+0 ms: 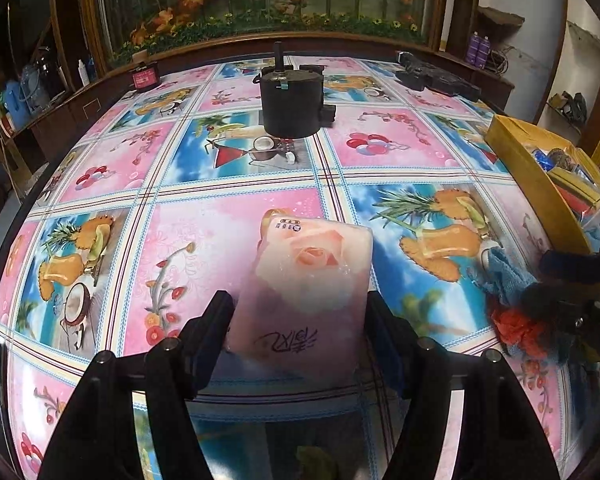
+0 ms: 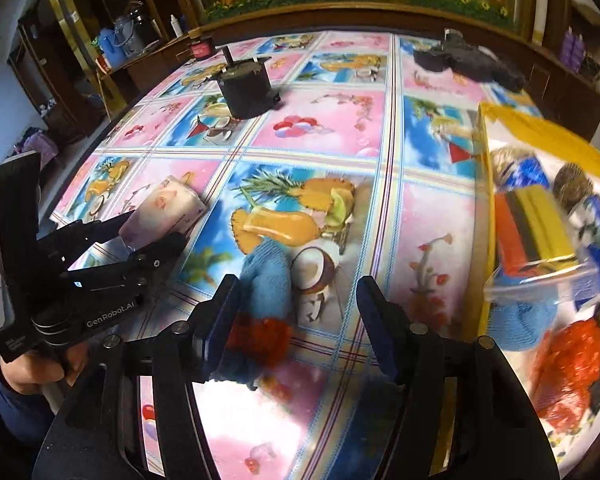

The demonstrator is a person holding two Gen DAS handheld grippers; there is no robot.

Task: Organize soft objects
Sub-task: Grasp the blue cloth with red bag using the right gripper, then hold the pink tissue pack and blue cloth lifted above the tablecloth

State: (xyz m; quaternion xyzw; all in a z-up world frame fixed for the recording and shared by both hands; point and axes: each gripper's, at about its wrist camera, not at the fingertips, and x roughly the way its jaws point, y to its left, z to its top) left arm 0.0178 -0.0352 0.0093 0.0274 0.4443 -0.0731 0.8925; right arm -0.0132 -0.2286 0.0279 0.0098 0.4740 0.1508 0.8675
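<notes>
My left gripper (image 1: 300, 308) is shut on a pink tissue pack (image 1: 312, 276) with a rose print, held just above the tablecloth; it also shows in the right wrist view (image 2: 168, 208) between the left gripper's fingers (image 2: 156, 224). My right gripper (image 2: 296, 300) is open and empty. A blue cloth (image 2: 268, 276) and a red-orange mesh scrubber (image 2: 260, 336) lie on the table by its left finger. They also show at the right of the left wrist view: the cloth (image 1: 504, 272) and the scrubber (image 1: 516, 328).
A yellow box (image 2: 500, 128) at the right holds sponges, scrubbers, a blue cloth and an orange mesh; it shows in the left wrist view (image 1: 516, 148). A black cylindrical motor (image 1: 290, 100) stands mid-table. Black parts (image 2: 472, 60) lie at the far right edge. A red-labelled jar (image 1: 144, 76) stands far left.
</notes>
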